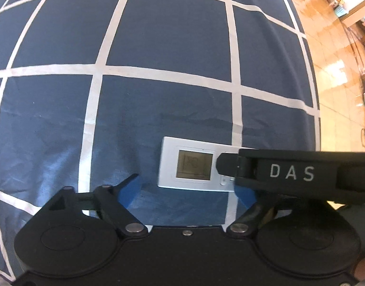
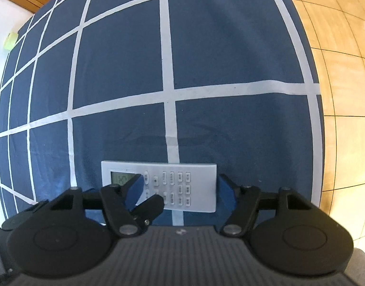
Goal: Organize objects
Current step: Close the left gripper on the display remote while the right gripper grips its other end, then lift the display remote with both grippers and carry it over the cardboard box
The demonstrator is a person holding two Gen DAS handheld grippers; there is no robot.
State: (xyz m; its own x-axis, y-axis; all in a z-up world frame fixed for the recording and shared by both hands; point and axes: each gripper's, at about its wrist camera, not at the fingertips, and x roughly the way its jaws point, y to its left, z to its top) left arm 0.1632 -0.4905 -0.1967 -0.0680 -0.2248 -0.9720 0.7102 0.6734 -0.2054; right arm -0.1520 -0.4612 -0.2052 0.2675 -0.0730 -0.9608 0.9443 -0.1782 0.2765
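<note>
Nearest the lens in each view is the black body of the tool you hold, fingers pointing steeply down at the table. Beneath both spreads a dark blue cloth (image 1: 170, 35) marked with a grid of white stripes, lightly creased, with glossy orange-brown floor tiles (image 2: 344, 71) beyond its right edge. The white remote (image 2: 196, 190) lies flat and crosswise on the cloth, close in front of both tools, across one white stripe. Your right gripper (image 2: 180, 183) is drawn in tight over it – the right blue pad sits just at the remote's right end, while the left pad overlaps the face beside the display; whether it truly clamps the remote you cannot tell from here. Your left gripper (image 1: 187, 186) stands released around the remote's display end: its left pad is clear of the casing with bare cloth between, and its right pad is mostly hidden behind the right tool's finger, which crosses the keypad end. One black left-tool fingertip shows over the keypad in the right view. The small grey display (image 1: 194, 168) shows faint digits; rows of tiny buttons (image 2: 180, 187) fill the rest.
</note>
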